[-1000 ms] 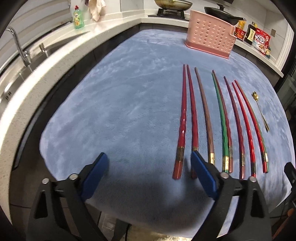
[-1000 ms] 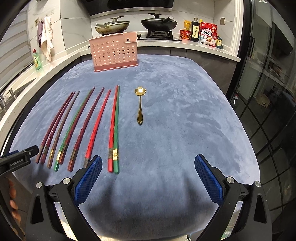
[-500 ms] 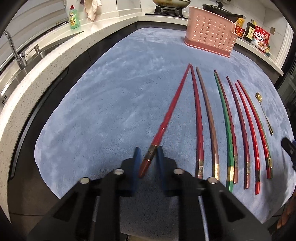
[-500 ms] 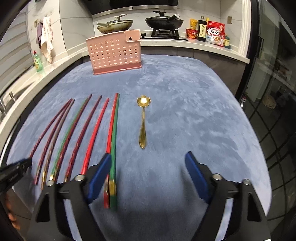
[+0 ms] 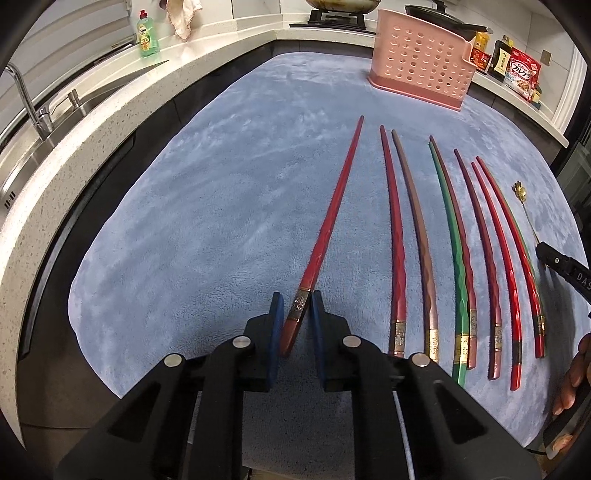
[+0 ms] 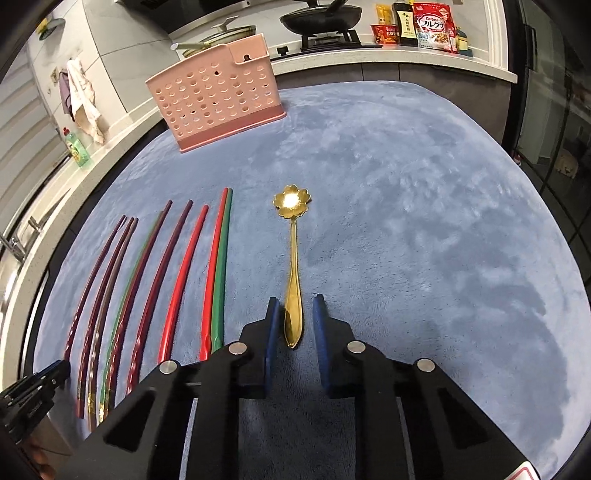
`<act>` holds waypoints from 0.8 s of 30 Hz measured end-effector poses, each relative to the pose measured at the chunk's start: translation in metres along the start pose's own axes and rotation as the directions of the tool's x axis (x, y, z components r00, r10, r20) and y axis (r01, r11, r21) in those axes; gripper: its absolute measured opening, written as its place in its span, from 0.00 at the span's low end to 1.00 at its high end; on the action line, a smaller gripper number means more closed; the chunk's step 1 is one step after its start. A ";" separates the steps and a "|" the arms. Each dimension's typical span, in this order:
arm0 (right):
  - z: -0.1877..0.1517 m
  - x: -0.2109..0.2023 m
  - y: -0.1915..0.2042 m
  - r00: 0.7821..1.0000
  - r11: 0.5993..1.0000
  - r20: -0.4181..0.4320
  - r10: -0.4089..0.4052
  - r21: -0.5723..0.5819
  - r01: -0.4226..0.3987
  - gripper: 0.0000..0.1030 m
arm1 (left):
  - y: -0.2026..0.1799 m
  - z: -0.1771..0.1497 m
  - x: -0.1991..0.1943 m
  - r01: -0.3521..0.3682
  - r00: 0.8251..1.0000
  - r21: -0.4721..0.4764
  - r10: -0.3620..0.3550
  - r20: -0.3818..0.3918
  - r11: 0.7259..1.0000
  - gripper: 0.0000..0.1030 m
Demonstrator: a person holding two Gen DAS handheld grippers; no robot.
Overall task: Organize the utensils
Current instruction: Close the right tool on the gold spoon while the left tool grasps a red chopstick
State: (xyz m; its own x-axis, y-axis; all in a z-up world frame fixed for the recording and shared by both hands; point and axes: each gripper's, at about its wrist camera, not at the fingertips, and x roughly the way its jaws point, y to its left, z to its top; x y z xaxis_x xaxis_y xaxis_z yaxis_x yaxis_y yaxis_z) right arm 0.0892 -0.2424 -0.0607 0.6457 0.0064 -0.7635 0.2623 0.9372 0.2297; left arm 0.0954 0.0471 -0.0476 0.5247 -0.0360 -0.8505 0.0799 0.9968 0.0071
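Observation:
My left gripper is shut on the gold-banded end of a red chopstick, which is lifted and angled away from the row. Several more chopsticks in red, brown and green lie side by side on the blue mat. My right gripper has closed almost fully around the handle of a gold flower-shaped spoon that lies on the mat; its blue pads stand close on either side of the handle with small gaps. The pink perforated utensil holder stands at the far edge of the mat, also in the right wrist view.
A sink with tap and a green soap bottle are on the counter at left. Pans sit on the stove behind the holder. Food packets stand at the back right. The right gripper's edge shows in the left view.
My left gripper closed on the leftmost red chopstick and swung its tip left. My right gripper moved forward over the spoon handle and narrowed around it.

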 end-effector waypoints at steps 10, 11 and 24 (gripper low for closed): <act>-0.004 -0.004 -0.011 0.999 0.998 0.015 0.049 0.047 -0.049 0.11 | 0.001 0.000 0.000 0.008 1.000 -0.014 -0.008 0.003 1.000 0.14; -0.005 -0.006 -0.012 0.999 0.997 0.014 0.051 0.050 -0.052 0.11 | 0.002 0.000 0.000 0.011 1.000 -0.013 -0.011 0.002 1.000 0.14; -0.007 -0.056 -0.016 0.996 0.997 0.085 0.041 0.054 -0.046 0.09 | 0.012 -0.001 -0.017 0.067 0.998 -0.039 -0.066 0.018 0.997 0.13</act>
State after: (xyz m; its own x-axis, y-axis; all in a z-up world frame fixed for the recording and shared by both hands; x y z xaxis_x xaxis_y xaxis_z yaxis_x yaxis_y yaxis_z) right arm 0.0440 -0.2552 -0.0253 0.7148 0.0153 -0.6992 0.2709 0.9157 0.2970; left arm 0.0868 0.0598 -0.0336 0.5332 -0.1032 -0.8397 0.0815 0.9942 -0.0704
